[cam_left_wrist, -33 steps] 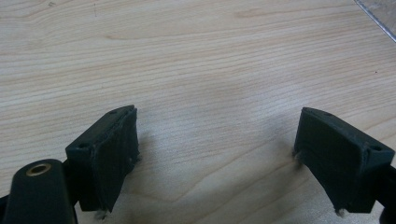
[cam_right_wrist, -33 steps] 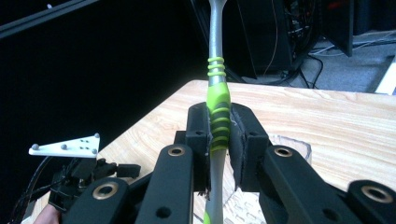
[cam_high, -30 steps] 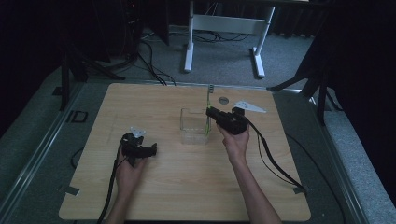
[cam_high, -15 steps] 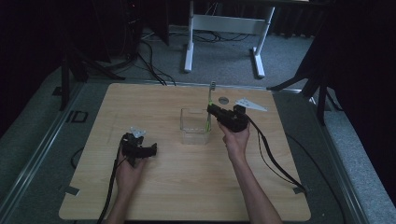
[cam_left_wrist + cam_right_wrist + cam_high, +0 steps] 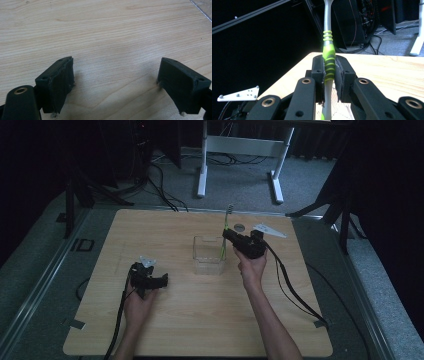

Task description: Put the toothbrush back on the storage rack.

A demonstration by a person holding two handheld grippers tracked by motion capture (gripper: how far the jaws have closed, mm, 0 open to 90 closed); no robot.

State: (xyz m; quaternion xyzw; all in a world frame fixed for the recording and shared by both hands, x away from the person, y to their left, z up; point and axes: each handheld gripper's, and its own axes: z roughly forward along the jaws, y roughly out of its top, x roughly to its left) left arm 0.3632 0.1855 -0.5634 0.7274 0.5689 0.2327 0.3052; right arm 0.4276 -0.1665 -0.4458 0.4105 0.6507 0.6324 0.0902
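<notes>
A toothbrush (image 5: 224, 239) with a green and grey handle stands nearly upright, head up, at the right side of a clear plastic box (image 5: 207, 265). My right gripper (image 5: 226, 236) is shut on the handle; in the right gripper view the toothbrush (image 5: 329, 53) is pinched between the pads of my right gripper (image 5: 329, 67). Its lower end overlaps the box's right wall, and I cannot tell whether it is inside. My left gripper (image 5: 162, 281) rests on the table at the left; in the left gripper view it (image 5: 116, 80) stands open over bare wood.
The wooden table (image 5: 180, 320) has bare room in front and at the left. A small round disc (image 5: 239, 226) lies behind the box. Beyond the far edge are white desk legs (image 5: 202, 165) and cables on a grey floor.
The toothbrush in my right gripper has shifted slightly up and to the right. The left gripper has stayed where it was.
</notes>
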